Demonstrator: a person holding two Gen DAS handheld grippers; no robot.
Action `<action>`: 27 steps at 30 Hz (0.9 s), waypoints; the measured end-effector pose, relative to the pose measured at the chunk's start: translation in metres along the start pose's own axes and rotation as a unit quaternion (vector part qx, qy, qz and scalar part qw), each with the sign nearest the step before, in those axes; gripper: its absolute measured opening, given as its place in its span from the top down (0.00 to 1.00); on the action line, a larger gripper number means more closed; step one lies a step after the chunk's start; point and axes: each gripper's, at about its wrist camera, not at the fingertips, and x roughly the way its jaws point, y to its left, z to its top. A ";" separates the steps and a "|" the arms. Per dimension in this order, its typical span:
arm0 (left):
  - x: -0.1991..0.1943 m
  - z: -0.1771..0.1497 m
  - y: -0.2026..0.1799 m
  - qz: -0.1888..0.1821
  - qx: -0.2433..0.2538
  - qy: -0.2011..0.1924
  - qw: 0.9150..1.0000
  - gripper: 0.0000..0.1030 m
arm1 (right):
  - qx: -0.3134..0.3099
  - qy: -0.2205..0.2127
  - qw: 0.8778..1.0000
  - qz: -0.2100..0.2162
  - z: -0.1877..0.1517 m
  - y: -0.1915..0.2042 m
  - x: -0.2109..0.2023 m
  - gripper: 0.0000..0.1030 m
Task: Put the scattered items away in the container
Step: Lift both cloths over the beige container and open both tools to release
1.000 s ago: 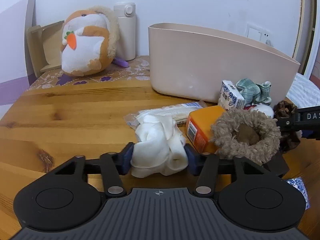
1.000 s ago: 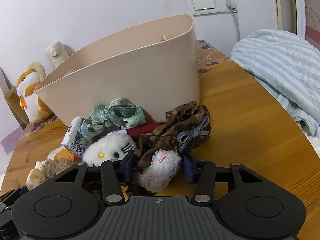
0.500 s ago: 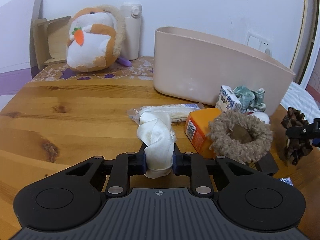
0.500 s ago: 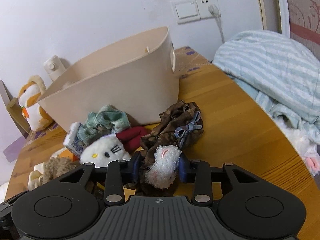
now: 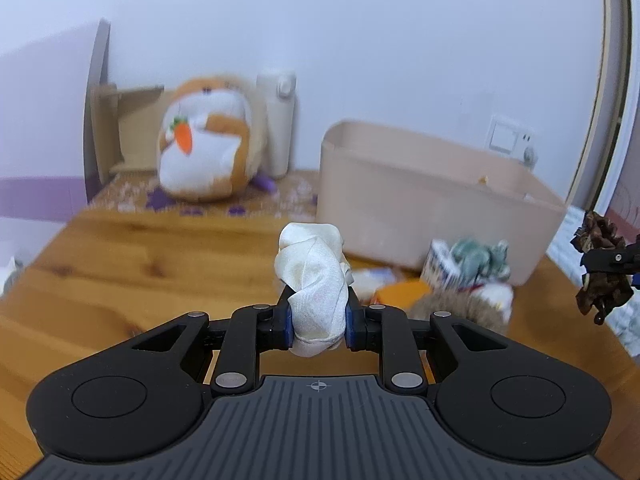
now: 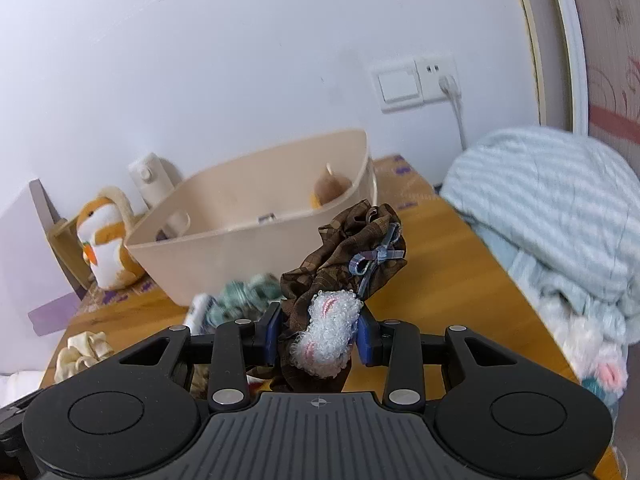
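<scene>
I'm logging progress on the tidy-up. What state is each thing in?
left hand-held gripper: shut on white scrunchie, lifted
right hand-held gripper: shut on brown scrunchie, lifted
beige container: open-topped, nearly empty
green scrunchie: on table, outside container

Plush hamster [image 5: 204, 152]: upright at the surface's far edge, orange carrot on its chest.
Flask [image 5: 276, 120]: cream, upright, just beside the hamster.
Blanket [image 6: 560, 216]: pale blue striped, heaped beyond the surface's right edge.
Wall socket [image 6: 416, 82]: white, cord plugged in.
</scene>
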 end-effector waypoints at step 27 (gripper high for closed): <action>0.033 0.111 -0.070 -0.005 0.049 -0.099 0.994 0.78 | -0.102 -0.088 0.991 0.009 0.083 0.050 0.009 0.66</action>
